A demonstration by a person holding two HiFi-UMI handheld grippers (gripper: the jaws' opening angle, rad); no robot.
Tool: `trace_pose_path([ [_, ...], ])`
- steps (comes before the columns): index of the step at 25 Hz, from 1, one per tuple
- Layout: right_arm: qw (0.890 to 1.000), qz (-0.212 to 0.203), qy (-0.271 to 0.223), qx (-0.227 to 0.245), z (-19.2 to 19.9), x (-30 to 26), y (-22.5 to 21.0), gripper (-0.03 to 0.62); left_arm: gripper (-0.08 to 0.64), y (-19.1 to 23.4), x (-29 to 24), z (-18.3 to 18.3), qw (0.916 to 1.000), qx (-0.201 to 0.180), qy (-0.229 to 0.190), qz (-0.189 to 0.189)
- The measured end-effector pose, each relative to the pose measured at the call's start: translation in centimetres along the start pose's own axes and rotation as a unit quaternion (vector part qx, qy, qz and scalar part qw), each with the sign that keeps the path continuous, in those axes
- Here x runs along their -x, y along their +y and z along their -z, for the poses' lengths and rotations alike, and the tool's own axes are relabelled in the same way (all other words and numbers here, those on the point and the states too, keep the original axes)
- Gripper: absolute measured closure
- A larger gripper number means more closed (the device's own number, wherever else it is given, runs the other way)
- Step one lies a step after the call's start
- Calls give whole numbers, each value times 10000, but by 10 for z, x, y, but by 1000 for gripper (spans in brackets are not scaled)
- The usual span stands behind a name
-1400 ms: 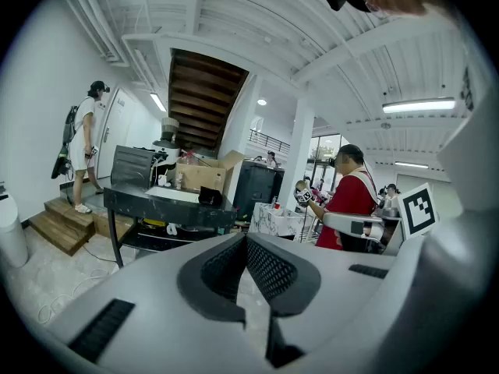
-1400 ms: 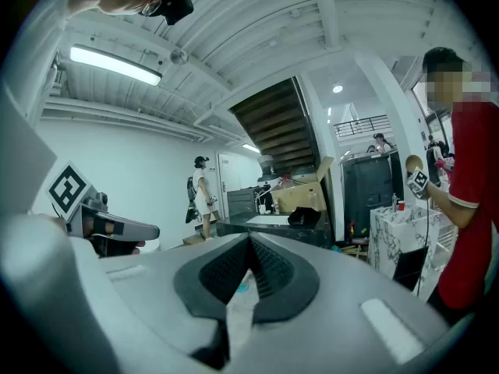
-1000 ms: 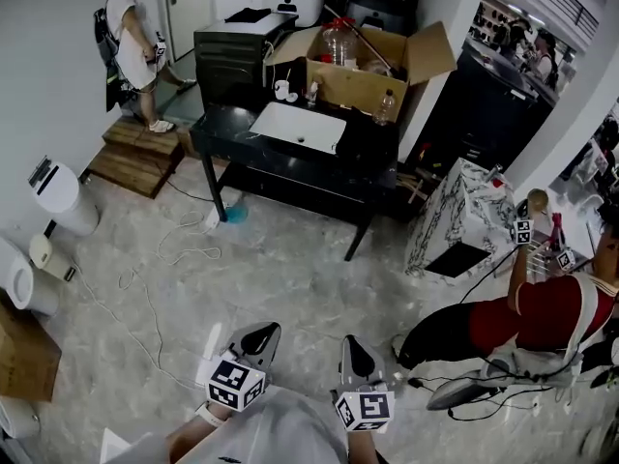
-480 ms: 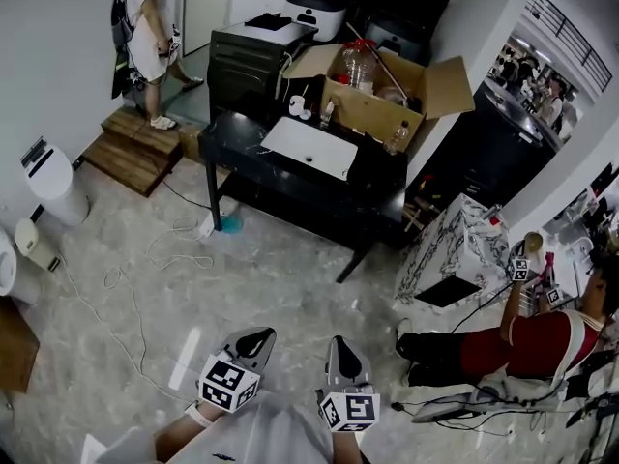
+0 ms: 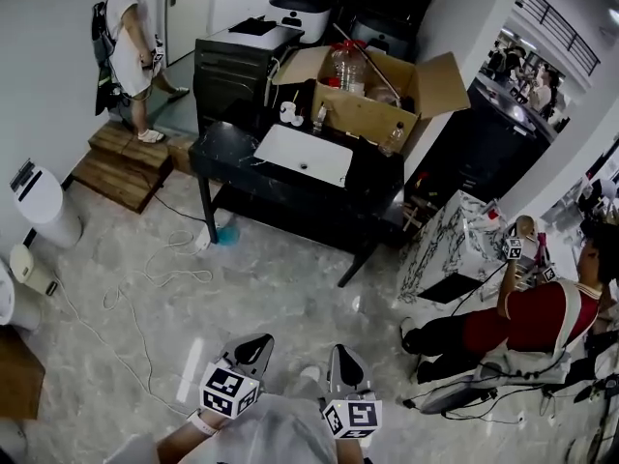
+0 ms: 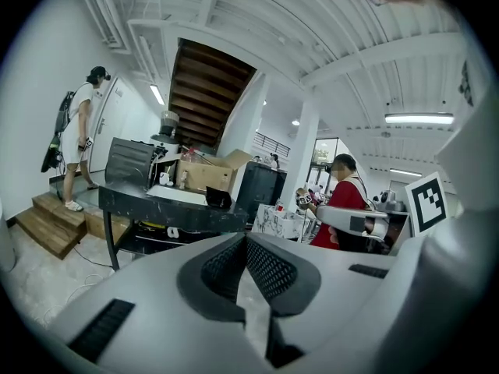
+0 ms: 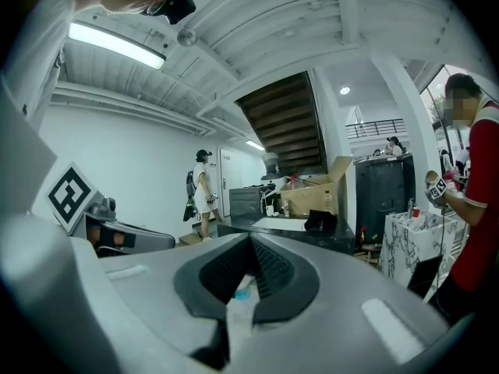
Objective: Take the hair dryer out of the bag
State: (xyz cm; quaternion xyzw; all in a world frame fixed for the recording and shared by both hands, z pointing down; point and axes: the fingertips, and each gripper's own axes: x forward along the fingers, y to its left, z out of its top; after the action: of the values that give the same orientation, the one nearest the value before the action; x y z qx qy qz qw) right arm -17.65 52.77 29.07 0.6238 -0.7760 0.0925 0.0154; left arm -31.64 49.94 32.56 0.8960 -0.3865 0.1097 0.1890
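Table (image 5: 218,148) stood at centre; white sheet (image 5: 302,153) lay on it, cardboard box (image 5: 372,109) at its rear. Wooden steps (image 5: 121,162) stood left of it, a person (image 5: 124,51) on them. Patterned box (image 5: 455,245) stood right. Cable (image 5: 145,288) lay on the floor in front. Left gripper (image 5: 257,343) and right gripper (image 5: 343,356) were side by side, nearest.

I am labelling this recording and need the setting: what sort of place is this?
Probably an indoor workshop or recording studio, not a home: a black work table, an open cardboard box holding bottles, and a seated person in red working nearby.
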Motion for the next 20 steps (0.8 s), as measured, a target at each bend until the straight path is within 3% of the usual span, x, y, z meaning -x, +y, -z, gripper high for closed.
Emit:
trace_pose_path([
  [4,9999,77,30,-119,5,-13,-12,583,552,8,-12,0,9999,33,111,-30],
  [11,9984,-435,-67,-354,3,-66,-33,583,552,31,-57,3,9987,194,367,-289],
  [14,9953,-752,-409,-451,-18,-89,-48,583,552,35,-88,-16,9988,220,319,-291],
  [20,9958,-721,-508,-238,-45,-143,-106,583,552,35,-159,-70,9996,-2,132,-268],
])
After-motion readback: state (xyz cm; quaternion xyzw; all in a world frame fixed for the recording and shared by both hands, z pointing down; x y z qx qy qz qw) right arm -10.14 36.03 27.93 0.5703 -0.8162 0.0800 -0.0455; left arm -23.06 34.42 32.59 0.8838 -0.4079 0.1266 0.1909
